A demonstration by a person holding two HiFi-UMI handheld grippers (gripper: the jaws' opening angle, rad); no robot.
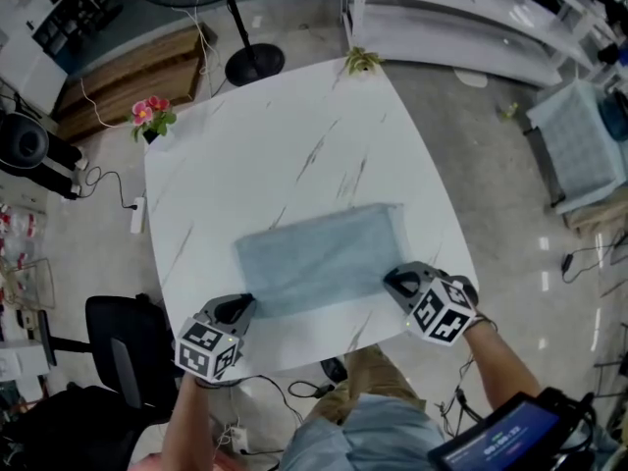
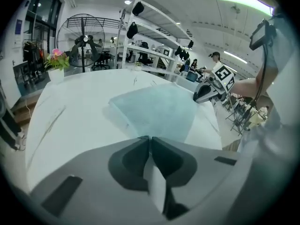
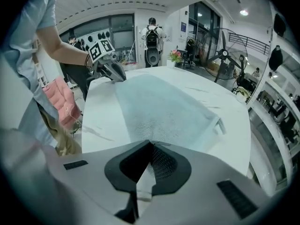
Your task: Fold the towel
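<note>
Stands at the 6 o'clock edge of a white marbled table (image 1: 255,145). Grips the towel (image 1: 319,256) at its two near corners. Pinches the 7 o'clock corner with the left gripper (image 1: 234,307), jaws pressed together on the cloth, a pale strip of it showing between the pads. Pinches the 4 o'clock corner with the right gripper (image 1: 400,281) in the same way, jaws closed tight on the fabric. Points both grippers down and away, toward 12 o'clock.

Shows the towel spread flat as a blue-grey rectangle on the near half of the table, long side running from about 8 toward 2 o'clock, with bare tabletop all round its far edge.

Shares the table with potted flowers (image 1: 149,114) at the 10 o'clock corner and a small plant (image 1: 362,61) at the 12 o'clock corner, both well apart from the towel. Has a fan stand (image 1: 254,64) on the floor beyond at 12 o'clock and a black chair (image 1: 123,346) at 8 o'clock.
</note>
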